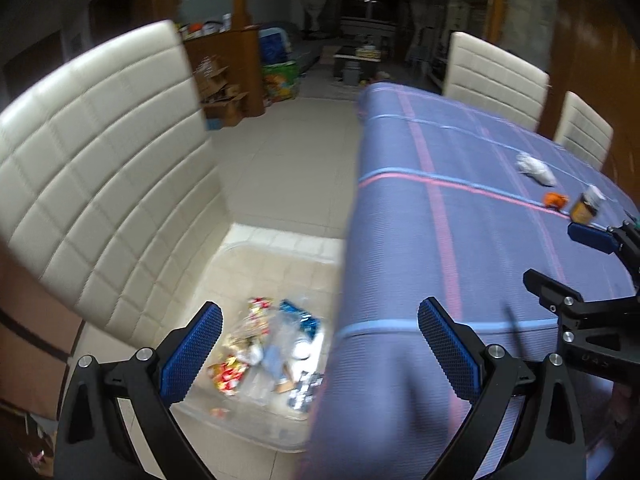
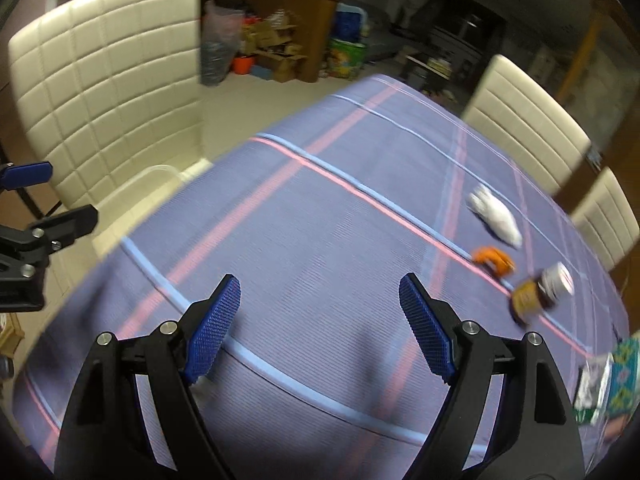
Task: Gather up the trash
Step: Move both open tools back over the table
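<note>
Trash sits in two places: we see a pile of wrappers [image 1: 260, 344] inside a clear plastic bin [image 1: 280, 248] on the seat of a cream quilted chair [image 1: 100, 160], just beside the desk edge, and loose pieces on the desk [image 2: 320, 240], which carries a blue cloth with pink and pale-blue stripes. On the desk we note a crumpled white tissue [image 2: 496, 220], an orange scrap [image 2: 494, 261] near it, and a small brown jar with a white lid [image 2: 540, 294] lying tilted just beyond the scrap; a green patterned packet [image 2: 612, 384] lies at the right edge of the right wrist view. Left gripper [image 1: 320, 350]: fingers stand wide apart, nothing between them, above the line where the bin meets the desk edge. Right gripper [image 2: 320, 328]: fingers also spread wide and empty, over bare cloth, well apart from the tissue, scrap and jar. Both views are motion-blurred. Two more cream chairs [image 2: 524, 120] stand at the far side.
</note>
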{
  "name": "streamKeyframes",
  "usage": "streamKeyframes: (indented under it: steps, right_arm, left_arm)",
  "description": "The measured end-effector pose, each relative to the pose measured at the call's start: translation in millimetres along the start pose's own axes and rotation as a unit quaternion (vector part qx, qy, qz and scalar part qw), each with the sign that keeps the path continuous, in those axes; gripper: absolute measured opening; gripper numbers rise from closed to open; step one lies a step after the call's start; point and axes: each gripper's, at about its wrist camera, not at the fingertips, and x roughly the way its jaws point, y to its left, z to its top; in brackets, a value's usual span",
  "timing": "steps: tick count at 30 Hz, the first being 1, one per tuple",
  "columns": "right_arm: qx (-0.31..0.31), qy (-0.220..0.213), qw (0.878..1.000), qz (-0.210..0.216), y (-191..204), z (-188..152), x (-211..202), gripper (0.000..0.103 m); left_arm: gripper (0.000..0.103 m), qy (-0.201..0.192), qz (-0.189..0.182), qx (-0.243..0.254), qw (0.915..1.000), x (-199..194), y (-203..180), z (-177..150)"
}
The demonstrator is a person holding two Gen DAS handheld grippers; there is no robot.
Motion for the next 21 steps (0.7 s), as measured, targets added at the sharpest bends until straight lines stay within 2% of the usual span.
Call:
streamKeyframes:
  steps: [9, 13, 21]
  right_arm:
    - [0.086, 0.009, 0.995, -0.043, -106, -45, -10, 0.080]
    - [0.120, 0.019, 0.991, -0.047, -148, -57, -3, 0.071]
    - [0.160, 0.037, 0.985, -0.045, -206, -61, 27, 0.061]
  left_arm:
    - [0.096, 0.003, -0.050, 0.062, 0.9968, 10, -103, 21]
    - [0.096, 0.007, -0.065, 0.086, 0.9941, 22, -142, 31]
    - [0.096, 0.019, -0.075, 0.134, 0.9879, 58, -214, 57]
